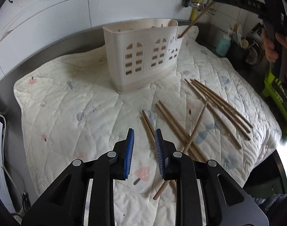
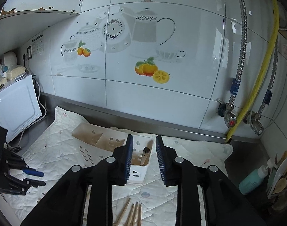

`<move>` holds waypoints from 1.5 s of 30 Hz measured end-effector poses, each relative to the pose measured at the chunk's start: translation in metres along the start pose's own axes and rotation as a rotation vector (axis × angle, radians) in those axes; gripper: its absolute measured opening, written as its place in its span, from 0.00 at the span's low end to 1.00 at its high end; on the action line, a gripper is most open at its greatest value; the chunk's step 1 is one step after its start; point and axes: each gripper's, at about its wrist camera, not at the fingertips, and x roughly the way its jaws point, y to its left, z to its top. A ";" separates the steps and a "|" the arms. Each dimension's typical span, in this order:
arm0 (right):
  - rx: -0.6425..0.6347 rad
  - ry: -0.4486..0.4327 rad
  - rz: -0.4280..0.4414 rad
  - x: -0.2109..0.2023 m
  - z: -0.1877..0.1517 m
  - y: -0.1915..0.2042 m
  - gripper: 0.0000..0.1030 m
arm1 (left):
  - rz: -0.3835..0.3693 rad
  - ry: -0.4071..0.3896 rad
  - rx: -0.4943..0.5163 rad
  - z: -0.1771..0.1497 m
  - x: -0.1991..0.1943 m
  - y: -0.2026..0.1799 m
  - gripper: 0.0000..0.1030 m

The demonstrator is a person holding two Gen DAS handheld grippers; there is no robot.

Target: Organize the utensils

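White kitchen tiles with a fruit-and-teapot print back a steel desk (image 2: pixel 243 151), covered by a quilted cloth (image 1: pixel 68 113). On it, upper centre of my left view, stands the cream utensil holder (image 1: pixel 143 56); one chopstick (image 1: pixel 190 26) leans out of its right-hand compartment. My right view looks down into that same compartment and shows the chopstick end inside, between the fingers. The loose chopsticks (image 1: pixel 218 111) lie scattered over the cloth in the lower right of the left view, some crossing each other.

My left claw (image 1: pixel 144 137) hangs parted and empty over the cloth, its right finger just above the nearest pair. My right claw (image 2: pixel 144 145) is also spread with nothing between its pads, poised above the holder; I judge a stick has just been dropped in.

Next pick looks like the near pair. I'd take one stick clear of the crossing ones, pinch it near the middle so it doesn't swing, lift before turning it upright, and feed it tip-first into the end compartment without knocking the light holder over
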 end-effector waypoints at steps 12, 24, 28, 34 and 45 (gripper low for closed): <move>0.005 -0.045 -0.011 -0.044 -0.028 0.006 0.39 | -0.096 0.002 0.044 -0.079 0.005 -0.024 0.28; 0.114 -0.030 0.005 -0.088 -0.124 0.020 0.40 | -0.073 -0.030 0.099 -0.108 0.006 -0.044 0.28; 0.168 0.007 -0.009 -0.093 -0.160 0.019 0.40 | -0.080 -0.041 0.097 -0.111 0.007 -0.041 0.28; 0.233 0.054 -0.047 -0.099 -0.197 0.014 0.40 | -0.102 -0.058 0.082 -0.114 0.008 -0.037 0.27; 0.312 0.078 -0.061 -0.107 -0.224 0.010 0.40 | -0.094 -0.086 0.068 -0.121 0.003 -0.042 0.26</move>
